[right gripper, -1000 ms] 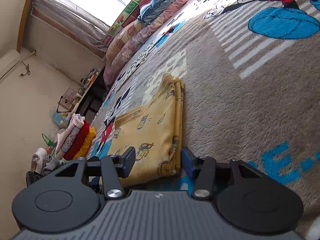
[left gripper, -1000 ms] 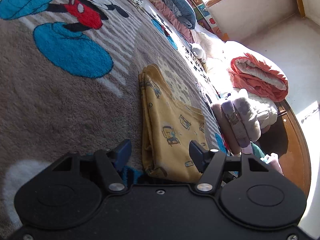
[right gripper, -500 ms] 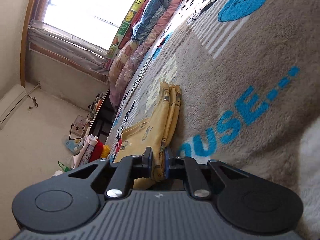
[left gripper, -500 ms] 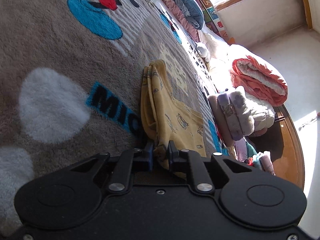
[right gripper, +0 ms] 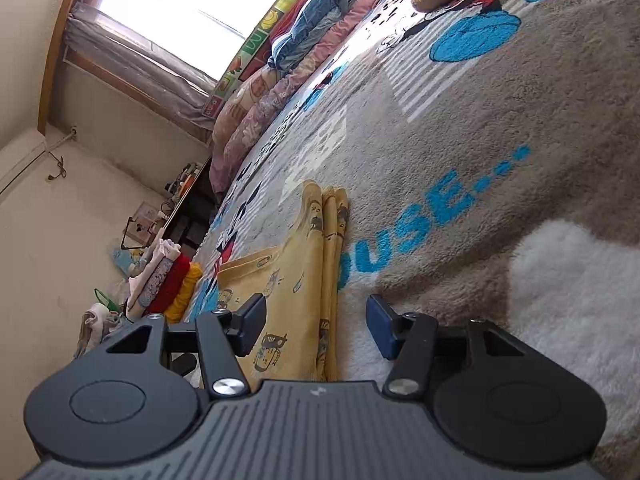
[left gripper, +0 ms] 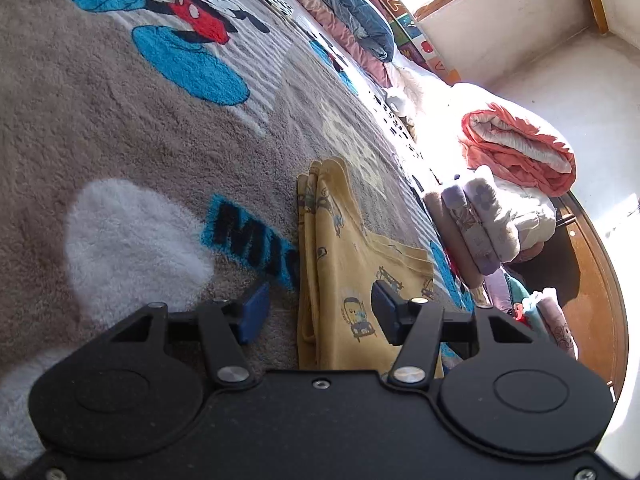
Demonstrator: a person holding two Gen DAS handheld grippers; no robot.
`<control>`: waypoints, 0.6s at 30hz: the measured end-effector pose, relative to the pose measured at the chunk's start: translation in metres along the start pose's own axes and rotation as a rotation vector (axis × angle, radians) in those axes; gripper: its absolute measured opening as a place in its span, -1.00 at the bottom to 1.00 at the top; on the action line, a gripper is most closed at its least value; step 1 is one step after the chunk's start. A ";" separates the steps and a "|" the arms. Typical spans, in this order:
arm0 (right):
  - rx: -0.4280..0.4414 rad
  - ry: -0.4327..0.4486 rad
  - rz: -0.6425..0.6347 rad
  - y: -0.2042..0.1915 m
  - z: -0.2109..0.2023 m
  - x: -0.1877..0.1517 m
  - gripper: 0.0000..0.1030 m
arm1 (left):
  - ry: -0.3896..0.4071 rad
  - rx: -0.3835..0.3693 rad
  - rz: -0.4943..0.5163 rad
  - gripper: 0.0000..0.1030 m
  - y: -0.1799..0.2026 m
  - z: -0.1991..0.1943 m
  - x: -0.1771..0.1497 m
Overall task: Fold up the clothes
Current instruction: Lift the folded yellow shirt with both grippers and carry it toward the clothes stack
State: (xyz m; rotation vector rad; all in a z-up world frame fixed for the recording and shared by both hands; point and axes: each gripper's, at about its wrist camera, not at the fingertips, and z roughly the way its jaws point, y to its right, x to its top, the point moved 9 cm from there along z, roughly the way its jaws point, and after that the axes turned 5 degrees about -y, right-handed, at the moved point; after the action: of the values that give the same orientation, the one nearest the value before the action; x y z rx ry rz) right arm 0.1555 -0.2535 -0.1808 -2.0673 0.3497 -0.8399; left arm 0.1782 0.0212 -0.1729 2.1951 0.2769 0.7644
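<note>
The left gripper [left gripper: 318, 312] has just been opening; its pads stand apart, clear of the folded yellow garment [left gripper: 352, 264] whose near edge lies between them on the plush blanket [left gripper: 120, 128]. The right gripper [right gripper: 316, 326] has likewise just been opening and grips nothing; the yellow garment [right gripper: 292, 280] lies flat between its spread pads.

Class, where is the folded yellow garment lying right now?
The yellow garment lies flat on the brown cartoon blanket, between both grippers' open jaws in each wrist view, beside the blue lettering.
</note>
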 end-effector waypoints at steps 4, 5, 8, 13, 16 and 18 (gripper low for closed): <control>0.001 -0.004 -0.014 -0.004 0.018 0.010 0.08 | 0.002 0.003 -0.017 -0.39 -0.004 0.018 0.009; -0.003 -0.002 -0.019 -0.005 0.022 0.011 0.07 | 0.000 0.009 -0.023 -0.57 -0.006 0.022 0.011; -0.014 -0.007 -0.034 -0.005 0.033 0.009 -0.37 | -0.009 -0.011 -0.049 -0.78 -0.006 0.025 0.011; 0.079 0.028 0.053 0.000 0.023 0.006 -0.71 | -0.007 -0.103 -0.109 -0.83 0.010 0.016 0.013; 0.127 0.054 0.082 -0.003 0.000 0.007 -0.72 | -0.022 -0.140 -0.080 -0.83 0.035 0.017 0.011; 0.156 0.086 0.097 -0.004 -0.021 0.011 -0.72 | -0.049 -0.173 -0.069 -0.83 0.057 0.024 0.008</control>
State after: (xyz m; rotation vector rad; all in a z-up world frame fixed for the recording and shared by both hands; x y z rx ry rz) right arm 0.1489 -0.2698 -0.1640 -1.8594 0.4145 -0.8709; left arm 0.1964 -0.0287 -0.1400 2.0280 0.2516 0.6698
